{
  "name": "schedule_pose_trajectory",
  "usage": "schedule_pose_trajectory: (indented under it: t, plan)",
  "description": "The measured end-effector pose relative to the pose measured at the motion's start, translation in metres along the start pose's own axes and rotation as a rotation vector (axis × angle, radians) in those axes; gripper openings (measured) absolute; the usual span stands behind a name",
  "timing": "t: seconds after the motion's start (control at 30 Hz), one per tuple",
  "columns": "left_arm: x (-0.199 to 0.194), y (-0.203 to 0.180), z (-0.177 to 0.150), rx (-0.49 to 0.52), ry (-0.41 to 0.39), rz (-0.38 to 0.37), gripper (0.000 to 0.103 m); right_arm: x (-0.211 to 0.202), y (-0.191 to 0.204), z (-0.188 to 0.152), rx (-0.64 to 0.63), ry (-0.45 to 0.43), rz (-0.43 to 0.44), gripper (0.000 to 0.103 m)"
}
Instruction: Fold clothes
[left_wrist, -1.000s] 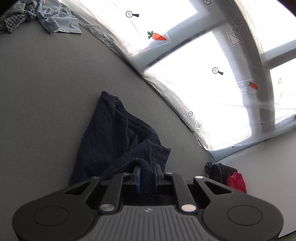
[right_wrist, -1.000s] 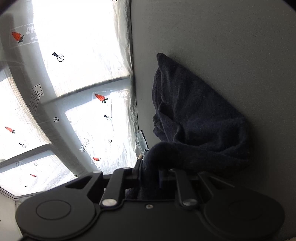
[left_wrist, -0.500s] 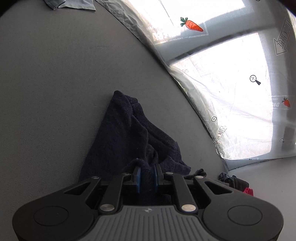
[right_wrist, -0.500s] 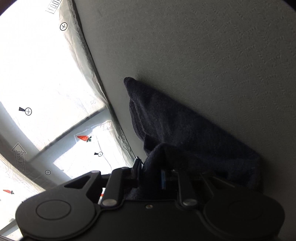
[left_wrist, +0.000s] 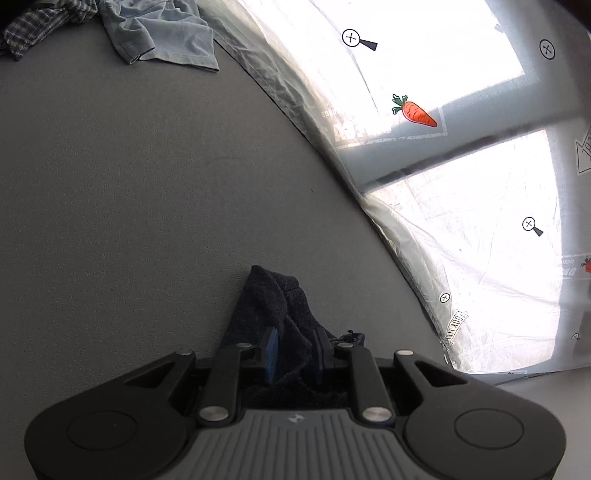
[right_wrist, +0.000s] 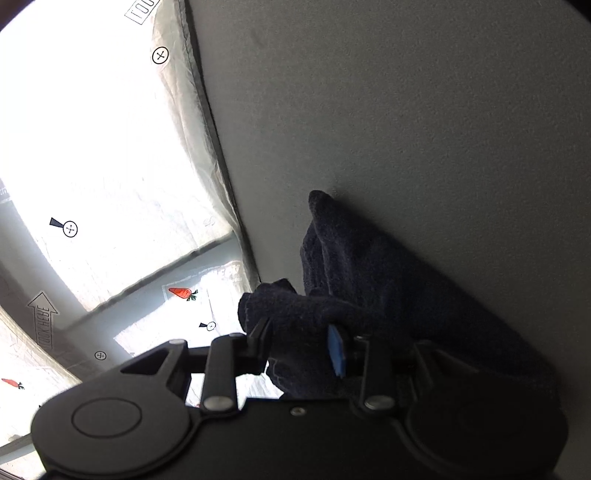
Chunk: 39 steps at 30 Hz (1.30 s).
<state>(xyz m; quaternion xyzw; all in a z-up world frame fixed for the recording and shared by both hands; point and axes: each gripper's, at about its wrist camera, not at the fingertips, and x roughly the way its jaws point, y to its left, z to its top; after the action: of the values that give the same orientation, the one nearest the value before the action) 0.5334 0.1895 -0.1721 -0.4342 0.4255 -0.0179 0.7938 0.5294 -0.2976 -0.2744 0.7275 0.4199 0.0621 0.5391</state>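
The dark navy, terry-like knit garment (left_wrist: 275, 314) is lying bunched on the grey felt-like worktop (left_wrist: 147, 184), near the crinkled translucent plastic sheet printed with carrots and arrows (left_wrist: 461, 240) that is hanging along its edge. The left gripper (left_wrist: 293, 352) is sitting low at the garment's near end with its blue-padded fingers (left_wrist: 272, 350) parted a little, a fold of cloth lying between them; I cannot tell whether they are pinching it or only straddling it. The right gripper (right_wrist: 304, 345) is showing a wider gap, its fingers (right_wrist: 336, 354) standing on either side of a thick roll of the same dark cloth (right_wrist: 369, 280), which is draping loosely over and through them.

By my judgement a fold is being set down or a fresh hold being taken on this edge; the scene fits either. Whichever follows, it calls for both hands acting on matching corners so the layers are staying aligned. A pale blue crumpled shirt (left_wrist: 159, 33) and a checked cloth (left_wrist: 26, 33) are lying well apart at the far end.
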Motion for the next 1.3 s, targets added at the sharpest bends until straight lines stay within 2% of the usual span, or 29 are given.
schedule_pose_trajectory:
  t: [0.03,0.07,0.17,0.27,0.4,0.47,0.53,0.63,0.77,0.83,0.87,0.9,0.93,0.97,1.0,1.03,1.13,1.23,1.3]
  plan:
    - [-0.004,-0.002,0.004,0.021,-0.023,0.008,0.027,-0.001,0.009,-0.002,-0.062,-0.016,-0.013,0.036]
    - [-0.008,-0.005,0.007,0.054,-0.047,0.027,0.033,-0.005,0.021,-0.007,-0.149,-0.05,-0.044,0.036]
    - [-0.013,-0.017,0.0,0.235,-0.085,0.138,0.053,-0.012,0.053,-0.022,-0.408,-0.134,-0.138,0.042]
    - [-0.002,-0.022,-0.019,0.374,-0.037,0.169,0.066,-0.008,0.076,-0.041,-0.651,-0.153,-0.246,0.052]
    - [0.021,-0.029,-0.049,0.548,0.047,0.186,0.07,0.019,0.086,-0.071,-0.973,-0.142,-0.45,0.054]
    - [0.03,-0.036,-0.058,0.614,0.062,0.199,0.07,0.032,0.083,-0.078,-1.039,-0.123,-0.487,0.054]
    - [0.036,-0.042,-0.062,0.645,0.082,0.167,0.07,0.037,0.08,-0.078,-1.055,-0.105,-0.485,0.054]
    - [0.046,-0.049,-0.061,0.633,0.105,0.107,0.07,0.044,0.076,-0.077,-1.08,-0.078,-0.482,0.058]
    - [0.067,-0.051,-0.058,0.608,0.128,0.086,0.07,0.056,0.071,-0.073,-1.076,-0.046,-0.486,0.06]
    - [0.075,-0.048,-0.054,0.57,0.158,0.066,0.067,0.061,0.069,-0.068,-1.045,-0.032,-0.493,0.058]
    - [0.075,-0.046,-0.053,0.555,0.166,0.048,0.056,0.062,0.067,-0.065,-1.029,-0.023,-0.483,0.054]
    - [0.074,-0.046,-0.053,0.552,0.166,0.033,0.039,0.062,0.066,-0.062,-1.014,-0.014,-0.474,0.042]
    - [0.073,-0.047,-0.054,0.56,0.16,0.035,0.031,0.06,0.065,-0.063,-1.007,-0.015,-0.462,0.03]
    - [0.07,-0.049,-0.055,0.575,0.144,0.052,0.015,0.059,0.065,-0.063,-1.0,-0.016,-0.45,0.025]
    - [0.067,-0.051,-0.057,0.597,0.123,0.072,0.011,0.055,0.066,-0.065,-1.003,-0.026,-0.437,0.019]
    - [0.063,-0.053,-0.059,0.613,0.099,0.094,0.01,0.052,0.066,-0.067,-1.006,-0.035,-0.423,0.015]
    - [0.044,-0.064,-0.052,0.619,0.009,0.142,0.009,0.039,0.075,-0.071,-1.003,-0.093,-0.37,0.011]
    - [0.014,-0.079,-0.033,0.591,-0.094,0.119,0.009,0.021,0.092,-0.076,-1.023,-0.153,-0.296,0.01]
    - [0.001,-0.093,-0.025,0.609,-0.155,0.097,0.009,0.018,0.108,-0.083,-1.046,-0.186,-0.242,0.01]
